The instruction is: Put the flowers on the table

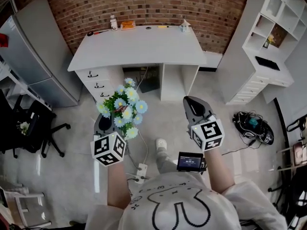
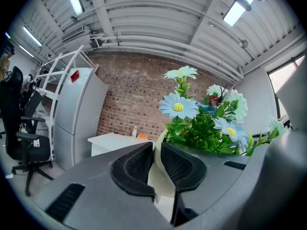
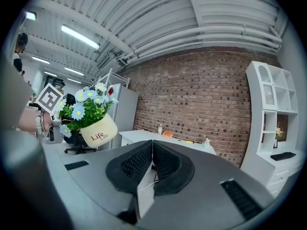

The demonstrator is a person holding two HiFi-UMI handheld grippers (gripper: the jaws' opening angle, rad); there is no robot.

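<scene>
- Brick wall [image 1: 158, 6] far ahead of both grippers, past everything else.
- White desk [image 1: 139, 47] against it, straight ahead of the tongs and well apart from them. Taken to be the table of the task. Top mostly bare, with only a bottle [image 1: 113, 23] and a few small bits along the back edge.
- Refrigerator [image 1: 33, 56] off beyond the left gripper's outer side; white shelf unit [image 1: 268, 42] off beyond the right gripper's outer side.
- Step in hand, by the look of it: the carry. Bouquet up in the air over the floor, not yet set down.
- Next move, as a judgement: forward to the desk, then down onto a bare part of the top with the pot kept upright. Opening the jaws only once the base sits flat. Risk of the pot swinging or slipping, held by one edge only.
- Flowers [image 1: 123, 110], pale blue and white daisies with green leaves, in a cream pot [image 3: 98, 131]. Right at the left gripper's tips, to the left of the right gripper, hanging somewhat tilted.
- Left gripper [image 2: 157, 152]: pinched nearly shut on the pot's rim, cream wall caught between the two pads, blooms rising just beyond.
- Right gripper [image 3: 152, 145]: closed tip to tip, holding nothing, touching nothing, level with the other and pointed at the desk.
</scene>
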